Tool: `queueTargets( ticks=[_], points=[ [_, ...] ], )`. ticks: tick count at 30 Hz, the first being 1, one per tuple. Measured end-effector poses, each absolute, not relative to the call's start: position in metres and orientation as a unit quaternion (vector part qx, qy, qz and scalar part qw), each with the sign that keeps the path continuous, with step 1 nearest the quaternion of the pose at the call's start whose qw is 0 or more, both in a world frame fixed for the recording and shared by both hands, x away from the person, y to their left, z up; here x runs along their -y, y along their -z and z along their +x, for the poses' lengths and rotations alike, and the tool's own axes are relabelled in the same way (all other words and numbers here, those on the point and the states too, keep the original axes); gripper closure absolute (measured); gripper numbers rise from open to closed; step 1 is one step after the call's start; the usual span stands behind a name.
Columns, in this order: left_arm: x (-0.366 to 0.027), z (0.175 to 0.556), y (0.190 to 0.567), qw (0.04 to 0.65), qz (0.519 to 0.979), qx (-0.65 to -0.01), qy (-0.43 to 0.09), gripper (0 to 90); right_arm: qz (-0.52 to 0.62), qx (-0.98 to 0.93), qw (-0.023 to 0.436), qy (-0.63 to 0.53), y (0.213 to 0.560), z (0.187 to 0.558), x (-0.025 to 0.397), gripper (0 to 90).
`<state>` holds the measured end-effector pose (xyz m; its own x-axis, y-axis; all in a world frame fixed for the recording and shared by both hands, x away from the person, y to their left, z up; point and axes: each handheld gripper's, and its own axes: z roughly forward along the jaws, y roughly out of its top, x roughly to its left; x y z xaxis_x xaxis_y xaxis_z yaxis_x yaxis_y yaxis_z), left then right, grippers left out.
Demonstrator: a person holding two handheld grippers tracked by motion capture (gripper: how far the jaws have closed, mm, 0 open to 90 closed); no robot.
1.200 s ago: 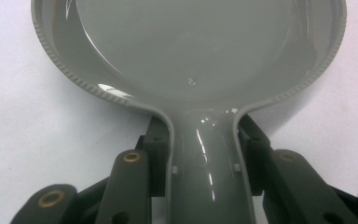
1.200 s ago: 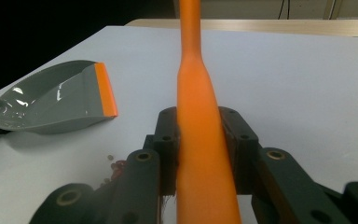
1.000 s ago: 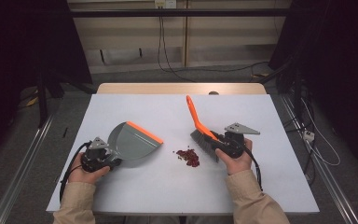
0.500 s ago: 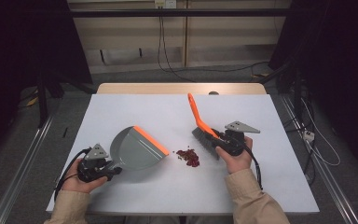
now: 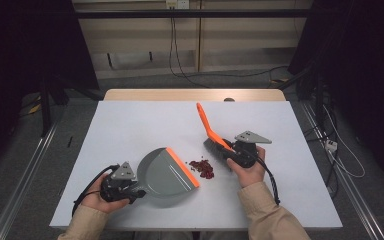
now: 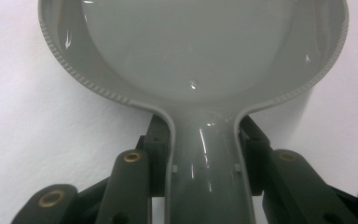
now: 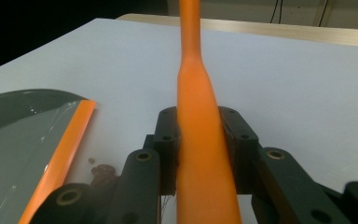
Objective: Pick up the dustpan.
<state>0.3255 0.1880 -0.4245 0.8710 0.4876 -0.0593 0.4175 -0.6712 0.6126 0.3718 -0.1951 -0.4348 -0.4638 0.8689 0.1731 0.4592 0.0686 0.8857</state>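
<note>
A grey dustpan (image 5: 166, 172) with an orange lip (image 5: 182, 166) lies on the white table (image 5: 140, 120), front left. My left gripper (image 5: 139, 190) is shut on the dustpan's handle (image 6: 207, 158), its jaws pressing both sides. A small pile of dark red crumbs (image 5: 202, 168) sits just right of the orange lip (image 7: 60, 158). My right gripper (image 5: 228, 150) is shut on an orange-handled brush (image 5: 209, 127), whose handle (image 7: 196, 126) slants up and away; its dark bristles (image 5: 212, 145) rest on the table right of the crumbs (image 7: 101, 170).
A wooden strip (image 5: 195, 94) runs along the table's far edge. Cables (image 5: 180, 45) hang behind it over the floor, and metal rails (image 5: 25, 165) flank the table. The far half of the tabletop is bare white surface.
My left gripper has carried the dustpan nearer and to the right, bringing its orange lip up beside the crumbs. The right gripper and brush have hardly moved.
</note>
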Motion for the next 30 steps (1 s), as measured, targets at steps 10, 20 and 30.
queueTargets(
  ticks=[10,20,30],
  points=[
    [-0.181,0.323,0.428,0.313,0.920,-0.233,-0.042,64.2,0.455,-0.724,0.204,-0.477,0.438,0.371,0.192,67.8],
    [-0.177,0.324,0.426,0.307,0.925,-0.220,-0.041,64.2,0.440,-0.758,0.192,-0.441,0.426,0.377,0.189,59.1],
    [-0.174,0.324,0.428,0.315,0.920,-0.229,-0.033,64.1,0.436,-0.776,0.210,-0.403,0.426,0.382,0.185,70.7]
  ],
)
